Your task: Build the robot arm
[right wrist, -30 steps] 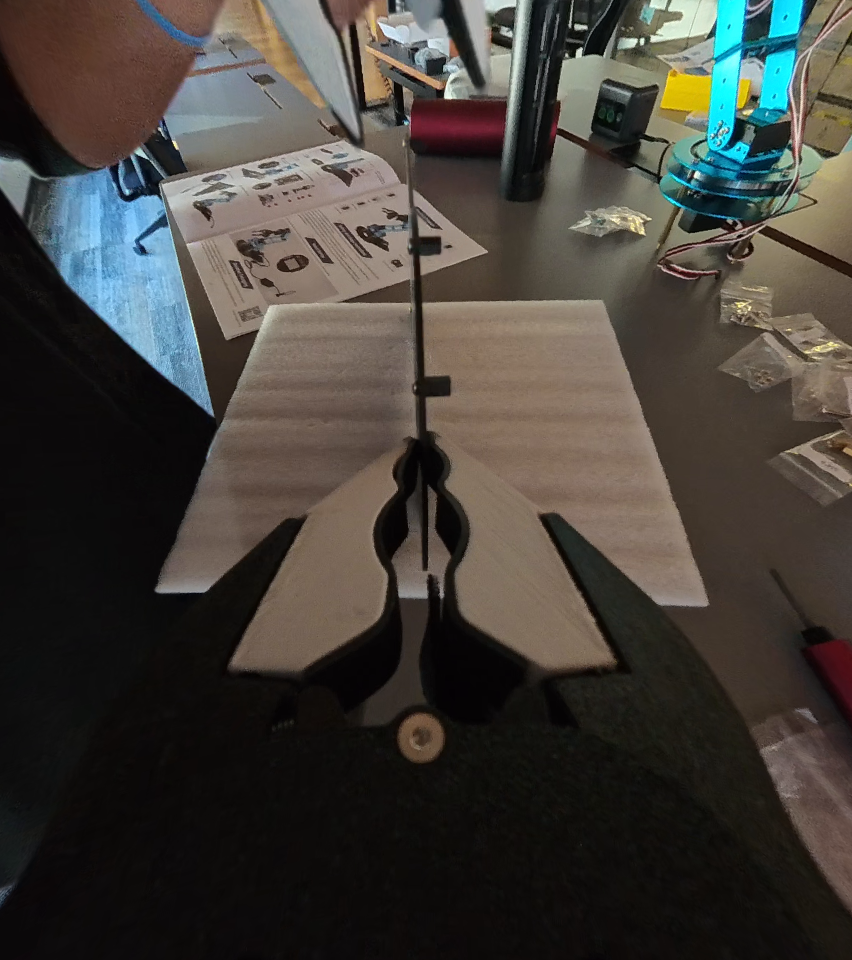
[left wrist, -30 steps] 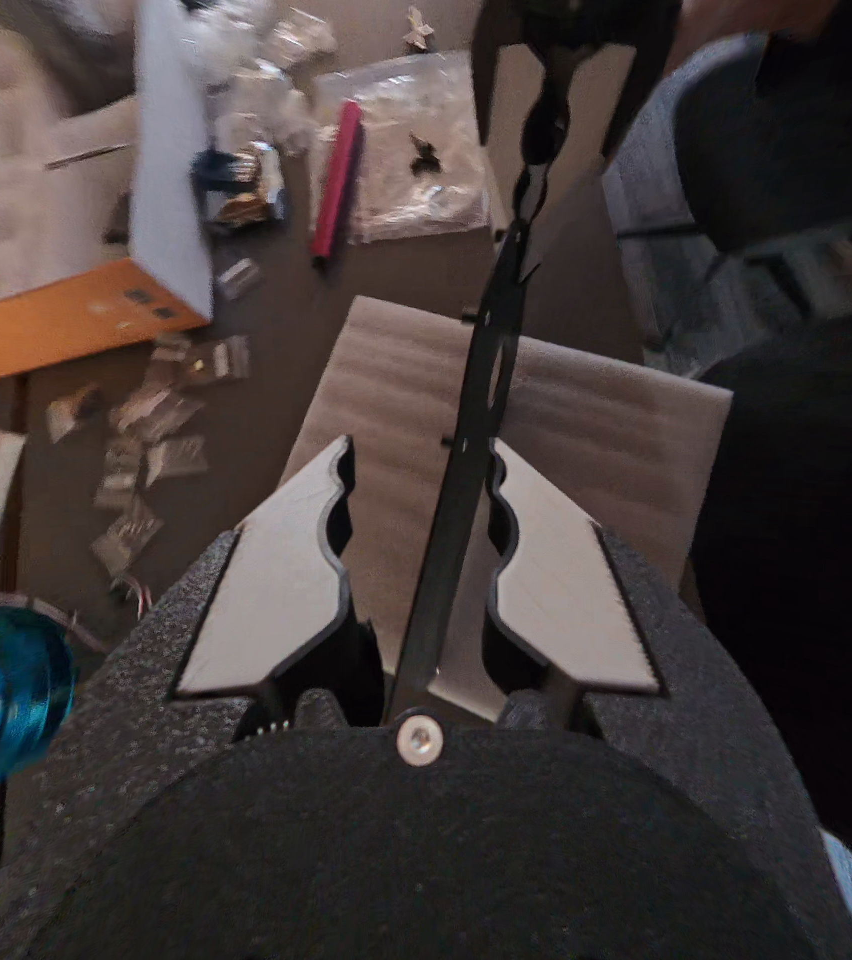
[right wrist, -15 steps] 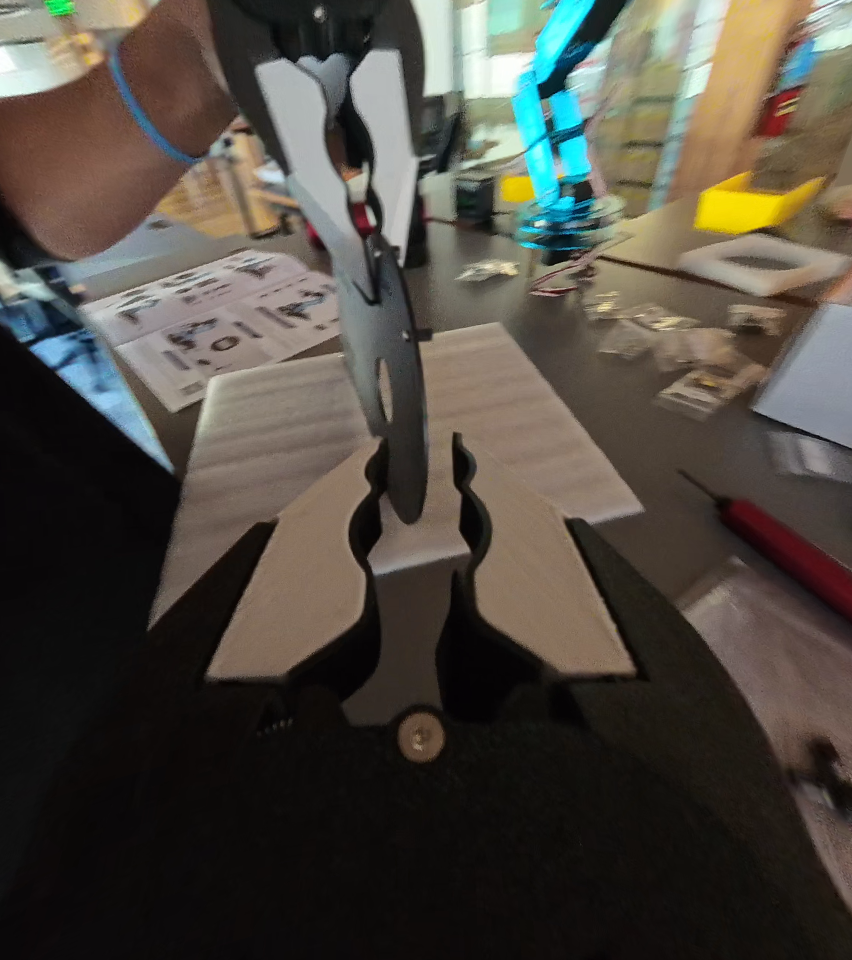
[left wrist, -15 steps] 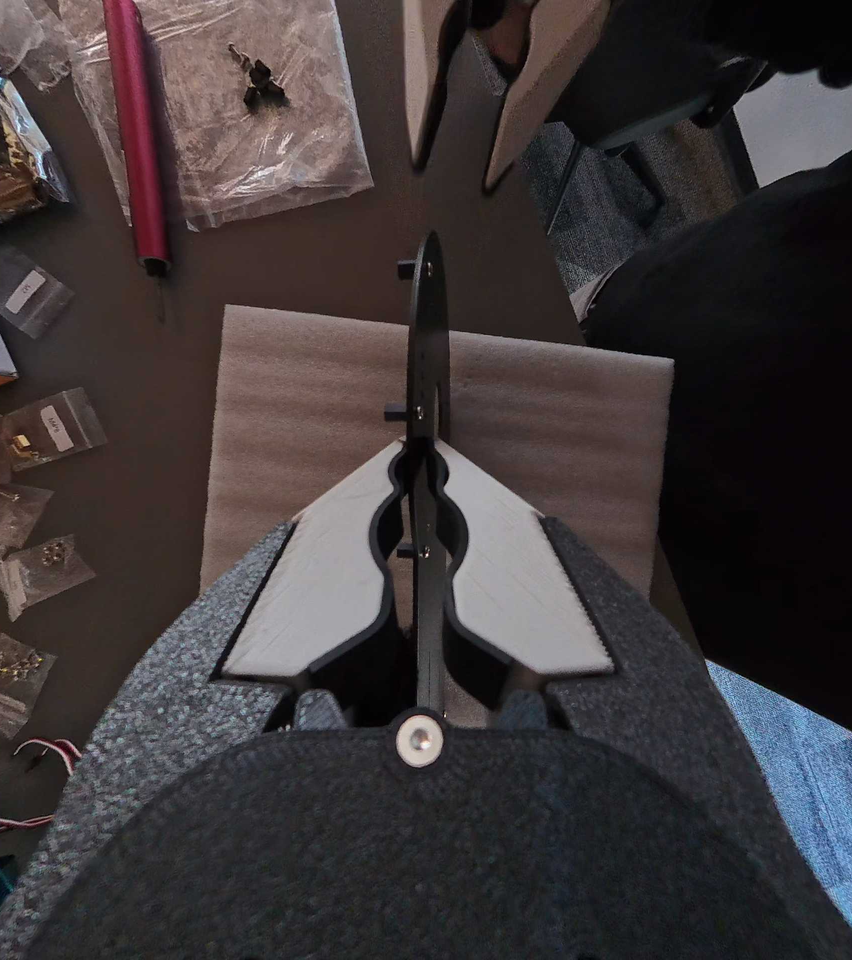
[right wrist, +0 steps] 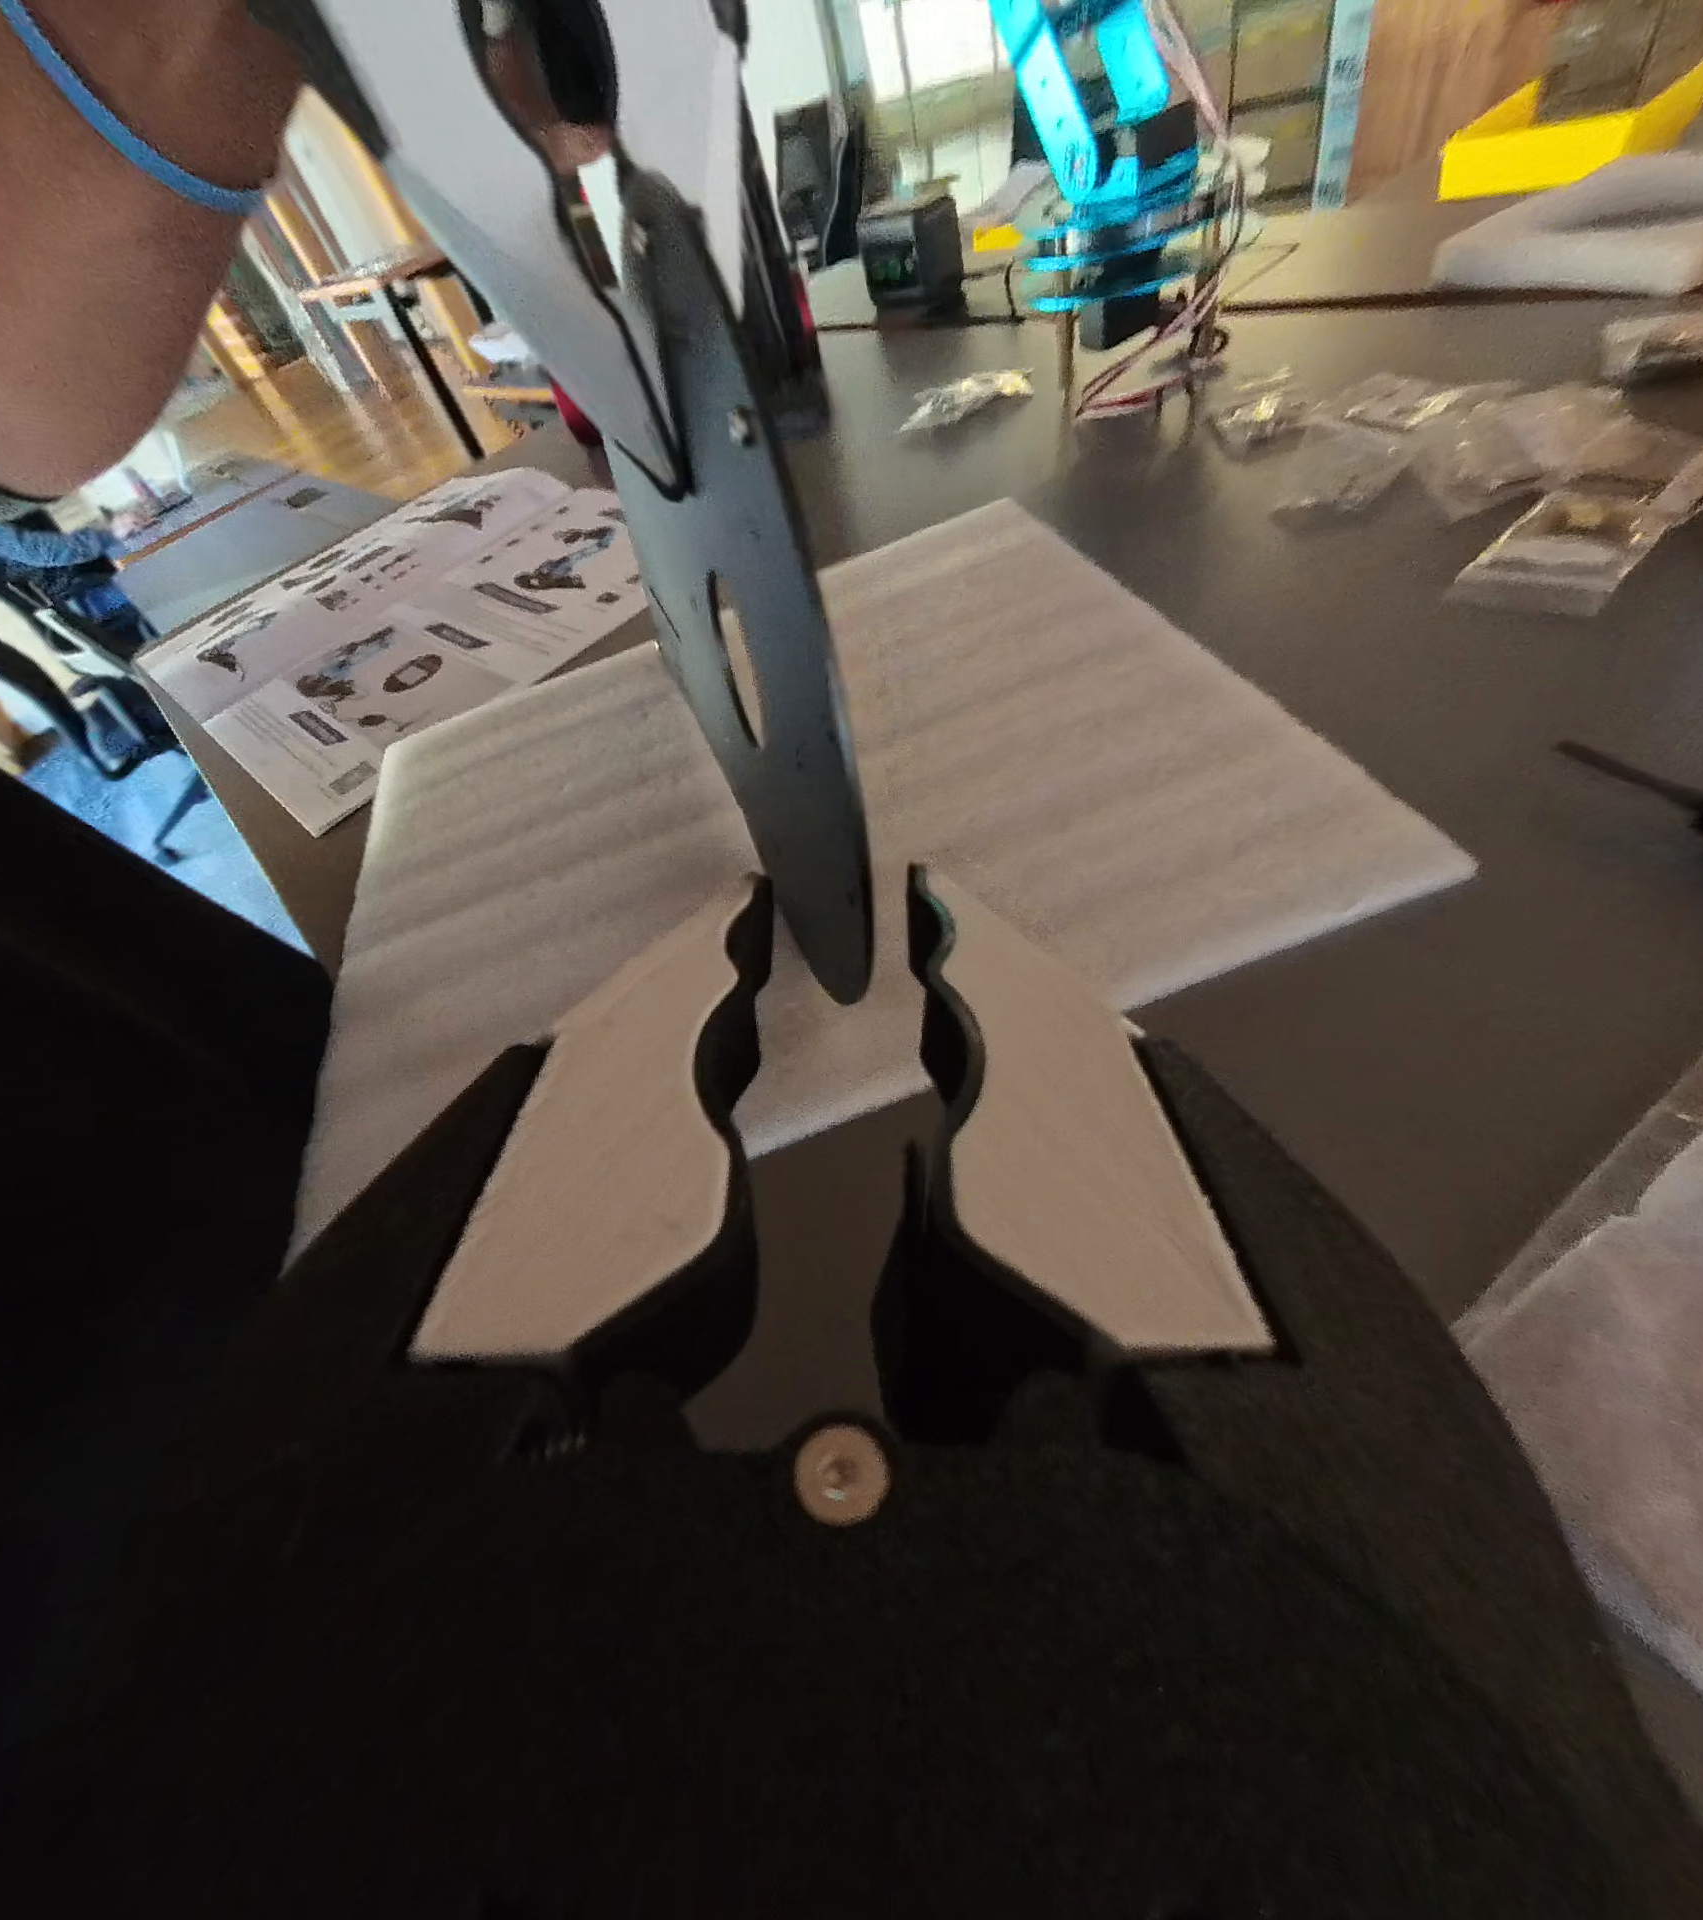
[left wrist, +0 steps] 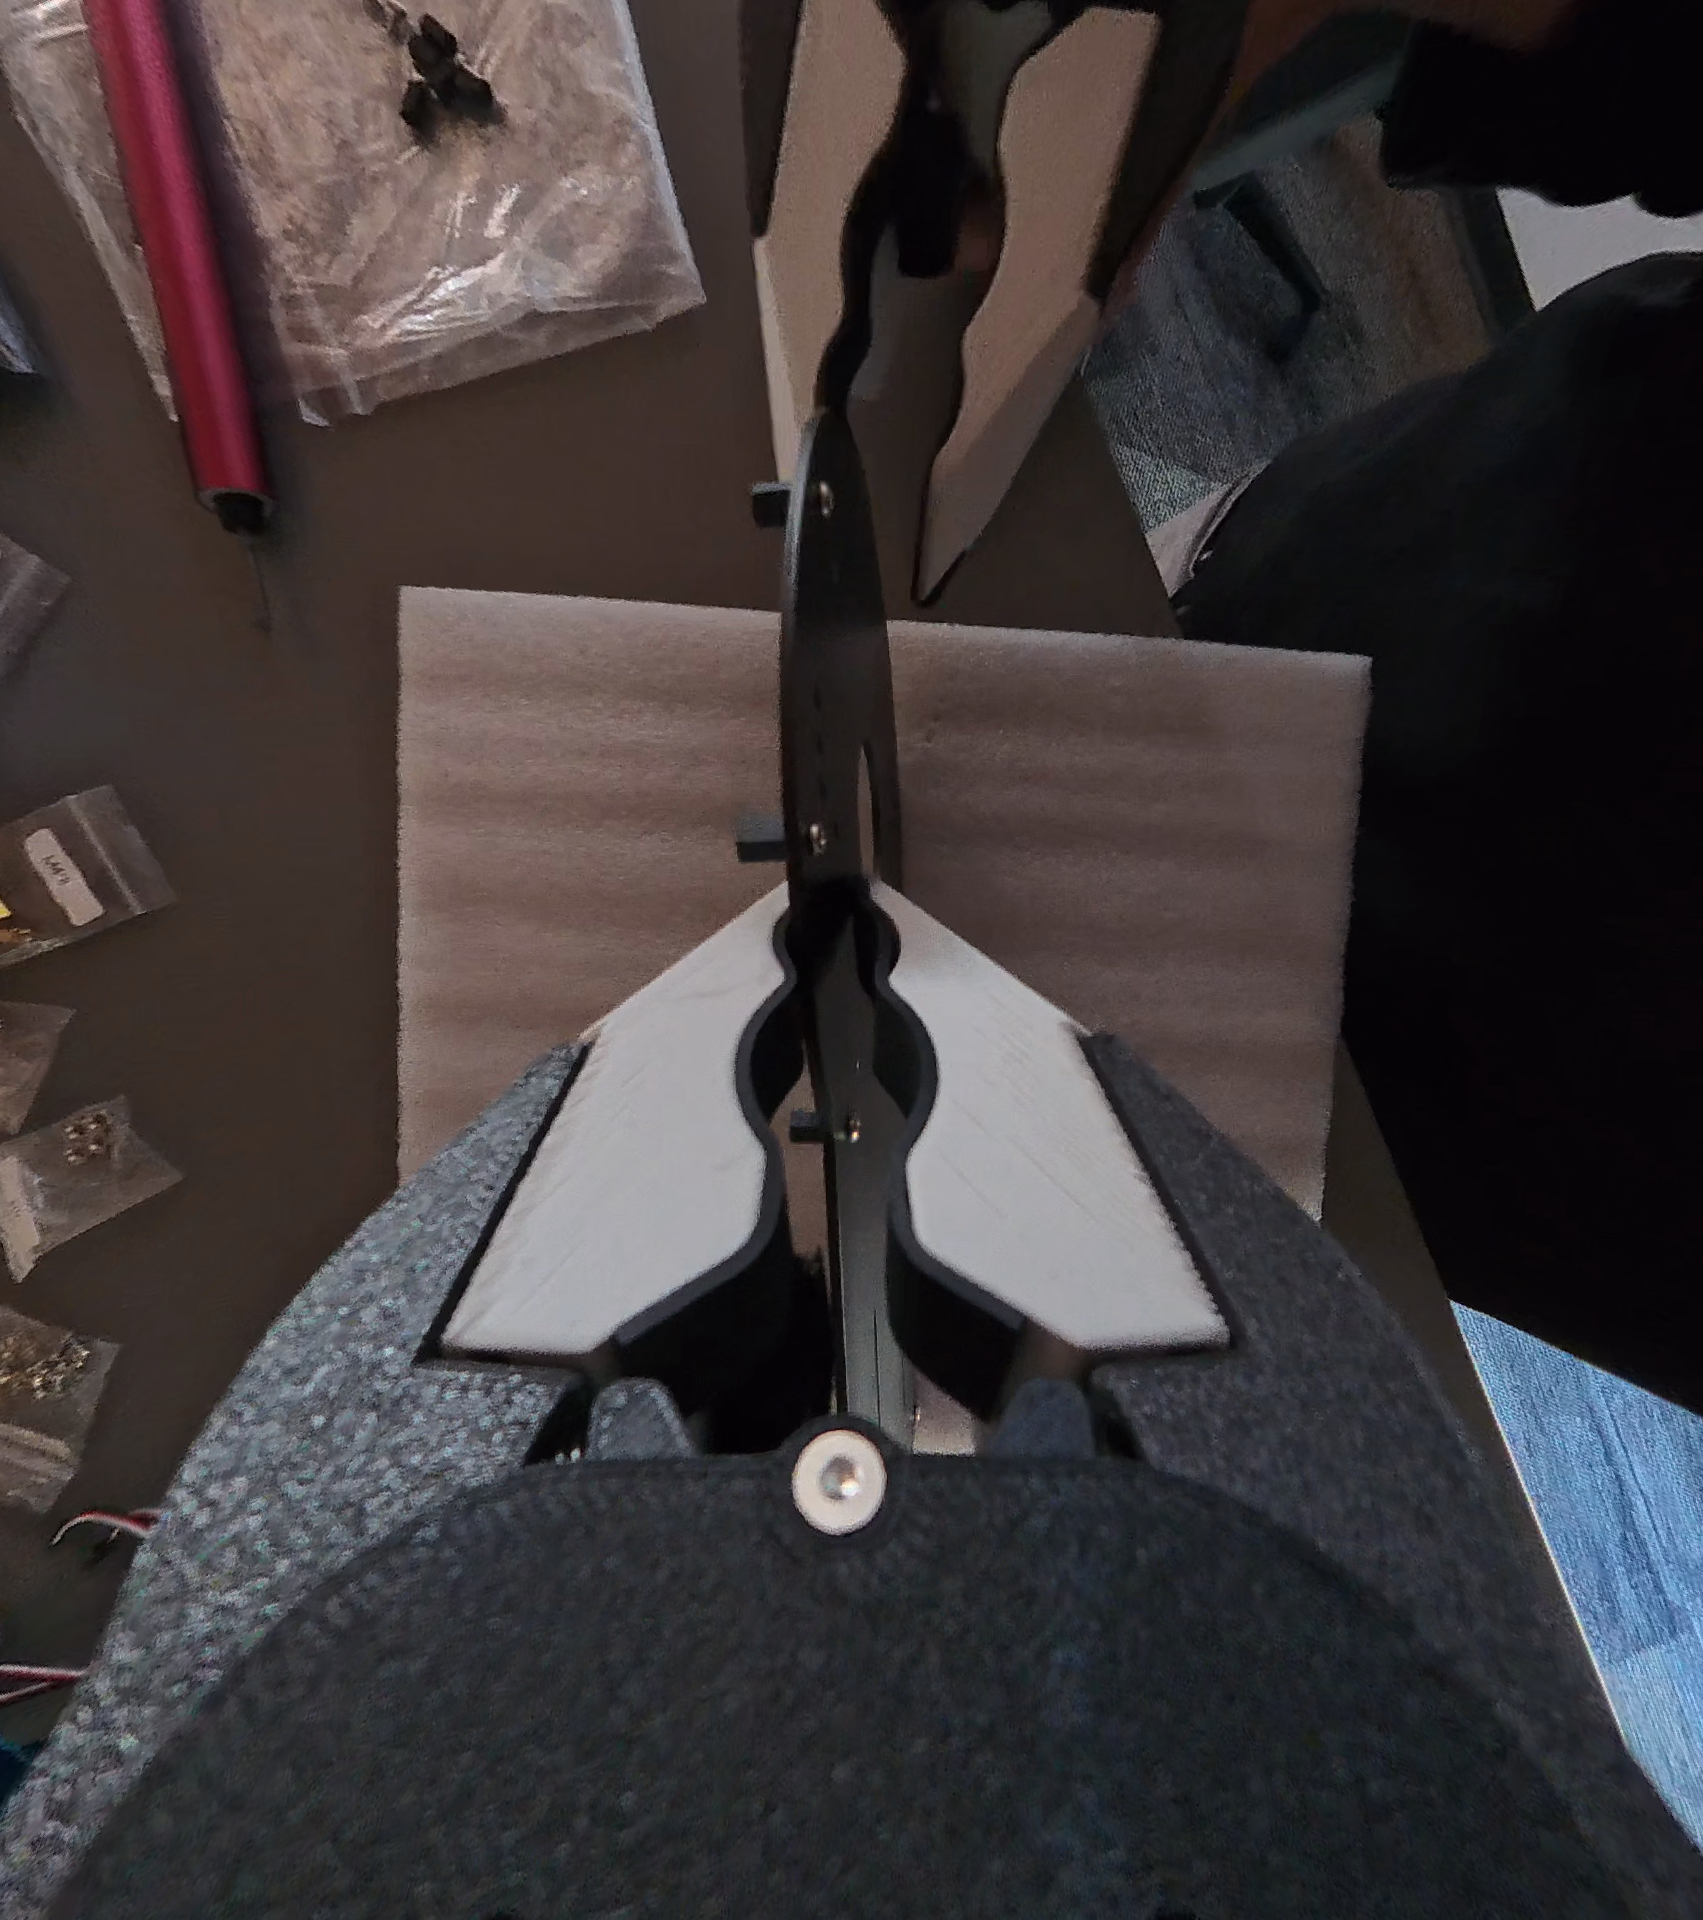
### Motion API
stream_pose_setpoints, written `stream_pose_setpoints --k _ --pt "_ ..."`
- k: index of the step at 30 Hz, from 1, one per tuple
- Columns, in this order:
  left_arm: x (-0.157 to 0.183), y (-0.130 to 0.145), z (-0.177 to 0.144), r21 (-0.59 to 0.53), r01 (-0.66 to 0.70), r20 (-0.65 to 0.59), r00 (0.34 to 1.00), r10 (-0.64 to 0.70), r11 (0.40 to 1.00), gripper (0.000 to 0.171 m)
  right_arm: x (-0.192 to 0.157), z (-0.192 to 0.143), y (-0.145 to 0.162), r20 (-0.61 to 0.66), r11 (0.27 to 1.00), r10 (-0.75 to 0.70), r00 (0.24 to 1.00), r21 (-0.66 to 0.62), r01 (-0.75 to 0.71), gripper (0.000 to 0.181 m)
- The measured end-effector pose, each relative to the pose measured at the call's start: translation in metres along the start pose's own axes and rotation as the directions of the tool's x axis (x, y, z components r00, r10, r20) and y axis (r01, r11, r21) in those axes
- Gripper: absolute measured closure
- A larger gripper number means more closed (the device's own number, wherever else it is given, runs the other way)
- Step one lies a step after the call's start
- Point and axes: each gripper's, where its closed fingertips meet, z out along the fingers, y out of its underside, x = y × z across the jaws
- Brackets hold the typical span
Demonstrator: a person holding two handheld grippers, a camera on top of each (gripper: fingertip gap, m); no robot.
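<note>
My left gripper (left wrist: 831, 894) is shut on a black round plate (left wrist: 831, 675) with holes, screws and small standoffs. It holds the plate edge-on above a white foam sheet (left wrist: 566, 779). My right gripper (right wrist: 836, 883) is open, and the near edge of the plate (right wrist: 753, 582) hangs between its fingertips without touching them. In the left wrist view the right gripper (left wrist: 878, 488) shows open at the plate's far edge. In the right wrist view the left gripper (right wrist: 701, 436) comes down from the top, clamped on the plate over the foam sheet (right wrist: 1086, 748).
A red-handled screwdriver (left wrist: 177, 239) and a clear bag of black screws (left wrist: 431, 177) lie beyond the foam. Several small parts bags (left wrist: 47, 883) lie to the left. An open instruction booklet (right wrist: 411, 623), a blue robot arm (right wrist: 1096, 156) and a person's forearm (right wrist: 47, 260) also show. The gap from one gripper's tips to the other's is roughly 9 cm.
One second ago my right gripper was shut on the plate and my left was open around it. My left gripper shut on the plate, my right let go and stays open at its edge.
</note>
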Motion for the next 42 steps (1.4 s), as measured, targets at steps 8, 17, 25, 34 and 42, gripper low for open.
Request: stream_pose_setpoints --k 8,17,25,34,42 --pt "-0.004 0.000 0.002 -0.012 0.021 0.033 0.999 -0.020 1.000 0.164 -0.001 -0.005 -0.013 0.042 0.999 0.029 0.999 0.041 -0.031 0.168" --pt "0.004 -0.001 -0.005 0.072 0.047 0.096 0.994 -0.053 0.996 0.163 -0.005 -0.013 -0.022 0.019 0.994 -0.054 0.998 0.095 0.052 0.178" --pt "0.001 0.030 -0.070 0.286 0.150 0.270 0.935 -0.230 0.946 0.145 -0.001 -0.011 -0.023 0.027 0.996 -0.050 0.998 0.077 0.048 0.178" --pt "0.029 0.052 -0.103 0.723 0.165 0.401 0.690 -0.602 0.671 0.132 -0.005 -0.013 -0.021 0.039 0.992 -0.090 0.995 0.094 0.086 0.179" --pt "0.026 0.083 -0.061 0.710 0.332 0.484 0.411 -0.773 0.621 0.135 -0.012 -0.015 -0.019 0.069 0.990 -0.117 0.991 0.086 0.111 0.180"
